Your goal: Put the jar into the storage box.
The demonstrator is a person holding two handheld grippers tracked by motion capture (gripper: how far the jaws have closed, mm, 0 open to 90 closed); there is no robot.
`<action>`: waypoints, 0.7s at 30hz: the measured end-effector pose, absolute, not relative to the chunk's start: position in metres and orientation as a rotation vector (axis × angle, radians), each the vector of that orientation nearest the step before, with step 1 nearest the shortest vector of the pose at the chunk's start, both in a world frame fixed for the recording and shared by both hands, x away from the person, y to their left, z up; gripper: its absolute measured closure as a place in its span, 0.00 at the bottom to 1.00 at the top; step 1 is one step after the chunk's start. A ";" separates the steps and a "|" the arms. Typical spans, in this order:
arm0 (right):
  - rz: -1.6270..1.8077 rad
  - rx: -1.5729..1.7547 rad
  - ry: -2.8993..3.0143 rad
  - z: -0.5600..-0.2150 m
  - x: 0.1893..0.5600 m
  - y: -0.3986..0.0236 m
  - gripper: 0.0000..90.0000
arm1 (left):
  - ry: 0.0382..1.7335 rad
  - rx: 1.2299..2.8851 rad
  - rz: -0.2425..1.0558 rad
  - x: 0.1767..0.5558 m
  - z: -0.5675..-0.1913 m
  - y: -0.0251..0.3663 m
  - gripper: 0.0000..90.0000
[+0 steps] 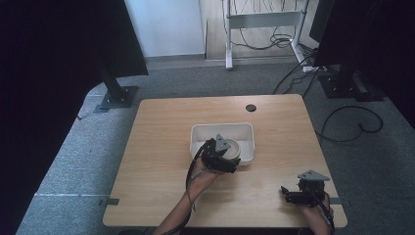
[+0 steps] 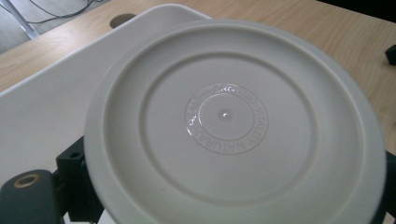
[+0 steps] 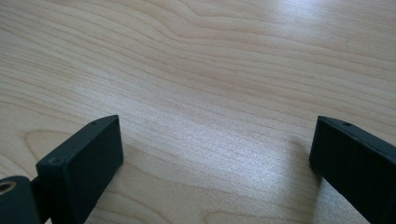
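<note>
Nearest the lens in the left gripper view: a white plate (image 2: 233,126), underside up, ringed and embossed at centre, spreading across most of the frame. Held over the white bin (image 2: 56,102) at mid-table, the bin's rim running to the upper left. Likely light, stiff plastic, glossy and so somewhat slippery; probably best taken by the rim, where a pinch has an edge to bite on. Left gripper (image 1: 221,159) seen in the high view at frame centre, poised at the bin's near edge, forearm rising from bottom centre and angled up and right. Jaws apparently closed on the plate's lower rim, one dark jaw visible at lower left beneath the edge; exact grip partly hidden. Right gripper (image 1: 293,195) resting low on the table (image 1: 161,147) at lower right of the high view, well apart from the bin, pointing left. Jaws spread wide over bare wood, nothing between them.
</note>
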State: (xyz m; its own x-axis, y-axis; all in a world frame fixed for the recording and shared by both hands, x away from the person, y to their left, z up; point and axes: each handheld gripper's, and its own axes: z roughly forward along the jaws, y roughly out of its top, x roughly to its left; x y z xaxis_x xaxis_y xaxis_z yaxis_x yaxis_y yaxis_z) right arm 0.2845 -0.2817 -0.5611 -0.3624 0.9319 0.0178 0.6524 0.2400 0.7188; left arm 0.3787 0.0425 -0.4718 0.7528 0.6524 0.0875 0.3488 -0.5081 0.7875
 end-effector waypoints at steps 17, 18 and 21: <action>0.907 1.450 2.103 -0.561 0.285 -0.282 0.03 | 0.801 2.108 0.503 0.402 -0.474 0.042 0.11; 0.907 1.450 2.103 -0.561 0.285 -0.282 0.03 | 0.804 2.109 0.503 0.402 -0.475 0.041 0.11; 0.907 1.451 2.103 -0.561 0.285 -0.282 0.03 | 0.813 2.110 0.510 0.407 -0.478 0.040 0.11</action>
State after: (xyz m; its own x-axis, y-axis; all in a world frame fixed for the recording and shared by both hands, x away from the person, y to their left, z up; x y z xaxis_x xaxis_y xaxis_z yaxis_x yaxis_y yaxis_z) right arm 0.2845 -0.2817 -0.5611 -0.3623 0.9319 0.0183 0.6526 0.2396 0.7188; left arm 0.4066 0.0400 -0.4785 0.7120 0.6977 0.0789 0.3750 -0.4729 0.7973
